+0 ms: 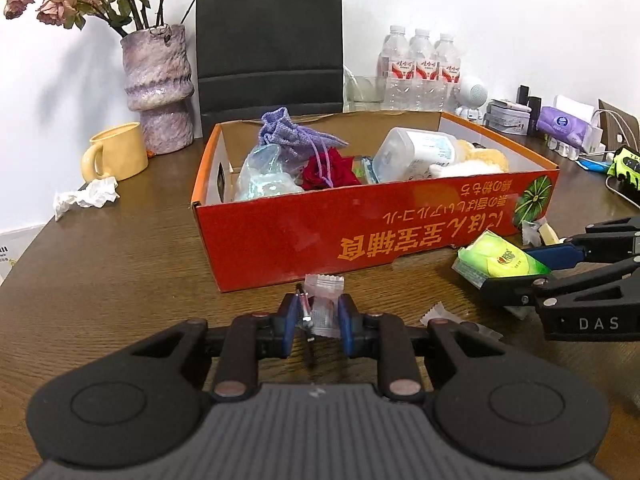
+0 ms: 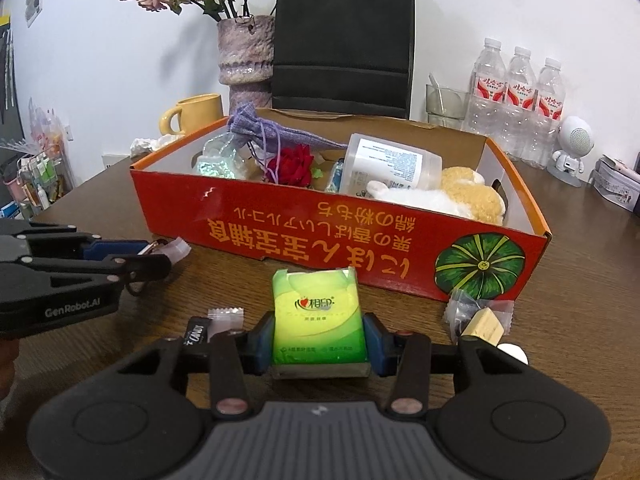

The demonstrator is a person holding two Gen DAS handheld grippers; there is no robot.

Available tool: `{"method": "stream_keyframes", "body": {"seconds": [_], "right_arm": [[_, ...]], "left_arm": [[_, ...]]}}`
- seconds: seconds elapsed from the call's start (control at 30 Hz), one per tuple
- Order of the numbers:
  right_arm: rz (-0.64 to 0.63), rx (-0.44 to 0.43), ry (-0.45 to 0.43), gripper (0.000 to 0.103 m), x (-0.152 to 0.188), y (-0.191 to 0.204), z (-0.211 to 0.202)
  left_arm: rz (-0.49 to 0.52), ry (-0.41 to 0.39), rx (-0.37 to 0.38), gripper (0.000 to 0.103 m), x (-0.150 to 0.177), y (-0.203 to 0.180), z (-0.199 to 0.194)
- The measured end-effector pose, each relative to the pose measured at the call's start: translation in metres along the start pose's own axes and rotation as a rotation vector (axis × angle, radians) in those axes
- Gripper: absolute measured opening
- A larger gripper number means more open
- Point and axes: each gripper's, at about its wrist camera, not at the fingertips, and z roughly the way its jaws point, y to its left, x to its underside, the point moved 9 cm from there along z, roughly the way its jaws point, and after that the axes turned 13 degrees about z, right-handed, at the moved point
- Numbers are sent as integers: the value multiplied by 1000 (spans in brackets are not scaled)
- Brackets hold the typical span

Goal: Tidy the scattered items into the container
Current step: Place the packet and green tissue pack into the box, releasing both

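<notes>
1. Left gripper (image 1: 319, 316) has its blue pads closed on a small clear-wrapped sweet with crimped ends (image 1: 323, 304), with a thin metal-tipped thing pinched alongside it — what that thing is I cannot tell.
2. Right gripper (image 2: 319, 338) is clamped on a green plastic-wrapped pocket tissue pack (image 2: 318, 312), one blue pad pressing each long side; the pack sits between the fingers just in front of the box wall.
3. Both grippers sit low over the dark brown wood-grain table (image 1: 120, 264), on the near side of the open red cardboard box with orange rim and a printed green pumpkin (image 2: 360, 248).
4. Inside the box lie a lilac knitted drawstring pouch (image 1: 292, 136), a red fabric rose (image 1: 330, 174), a crumpled clear bluish plastic bag (image 1: 262, 178), a translucent white plastic jar on its side (image 2: 390, 166) and a cream-and-tan plush toy (image 2: 452, 196).
5. Loose on the table — another clear-wrapped sweet (image 2: 224, 318) just beside the right gripper's left finger, and a clear packet with a small pale wooden block (image 2: 482, 320) near the pumpkin corner.
6. Behind the box stand a yellow mug (image 1: 116, 156), a mottled purple vase of dried roses (image 1: 158, 88), a black paper bag (image 1: 270, 44) and three water bottles (image 2: 520, 100).
7. Crumpled white tissue (image 1: 86, 196) lies in front of the mug.
</notes>
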Motion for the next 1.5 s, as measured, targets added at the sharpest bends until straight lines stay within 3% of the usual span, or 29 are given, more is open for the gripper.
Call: {"method": "stream_keyframes", "body": {"seconds": [0.47,0.87,1.2,1.5], "right_arm": [[13,-21,-43,44,-12,1,-19],[12,-38,-173,44,-79,2,-44],[67,11,-213,44,-141,-13,-3],[93,62,-151,44,-153,-38,53]], "left_arm": [[24,-86,-6,22,-25,-1,-31],[33,-224,-6,22,-93,9,-49],[-74,-247,20,22,-141,25,4],[-124,-192,27,22,-137,38,57]]}}
